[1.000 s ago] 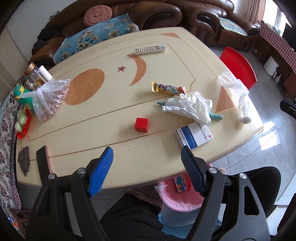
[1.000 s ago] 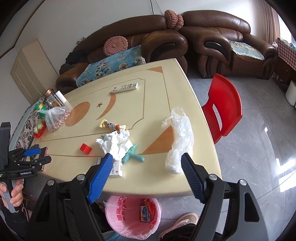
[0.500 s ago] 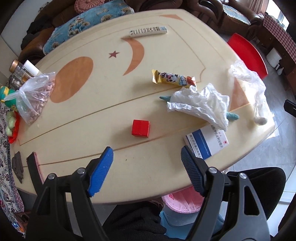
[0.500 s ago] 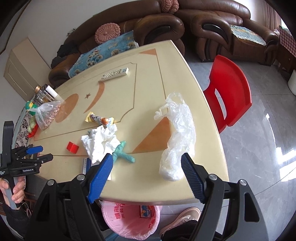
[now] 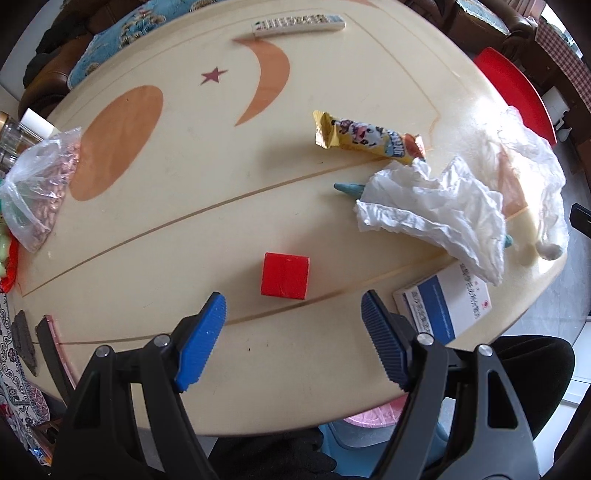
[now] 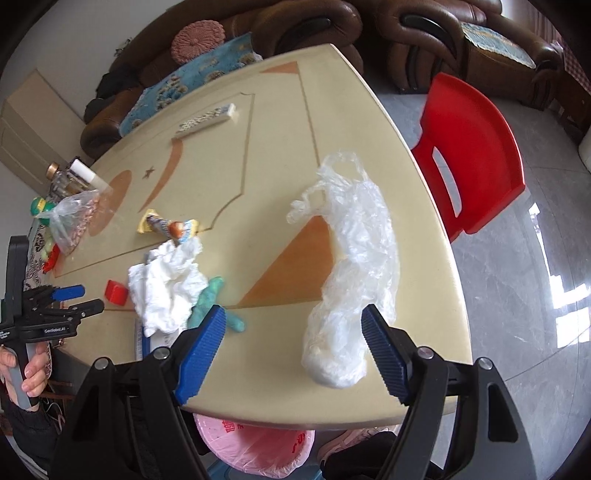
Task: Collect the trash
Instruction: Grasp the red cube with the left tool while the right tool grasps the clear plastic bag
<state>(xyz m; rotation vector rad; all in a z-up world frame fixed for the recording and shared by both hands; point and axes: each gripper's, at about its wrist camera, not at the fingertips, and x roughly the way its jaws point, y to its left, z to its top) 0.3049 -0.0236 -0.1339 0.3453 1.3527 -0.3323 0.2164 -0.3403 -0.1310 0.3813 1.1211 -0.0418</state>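
Note:
A clear crumpled plastic bag [image 6: 354,273] lies near the table's right front edge, just ahead of my open, empty right gripper [image 6: 293,325]. Crumpled white tissue [image 5: 436,210] [image 6: 166,284] lies over a teal toy [image 6: 210,302]. A yellow snack wrapper [image 5: 369,138] [image 6: 168,227] lies behind it. A red cube [image 5: 284,275] [image 6: 116,291] sits just ahead of my open, empty left gripper [image 5: 293,321], which also shows in the right wrist view [image 6: 75,299]. A blue-white box [image 5: 443,306] lies at the front edge. A pink-lined bin [image 6: 255,443] stands under the table.
A remote [image 5: 299,24] lies at the far side. A bag of nuts [image 5: 40,192], jars [image 6: 62,177] and toys sit at the left edge. A red chair [image 6: 476,147] stands right of the table. Brown sofas [image 6: 295,29] stand behind. A dark phone [image 5: 50,343] lies front left.
Both grippers have moved forward and lower over the table. The red cube now sits close ahead of the left fingers and the plastic bag close ahead of the right fingers. Both stay open.

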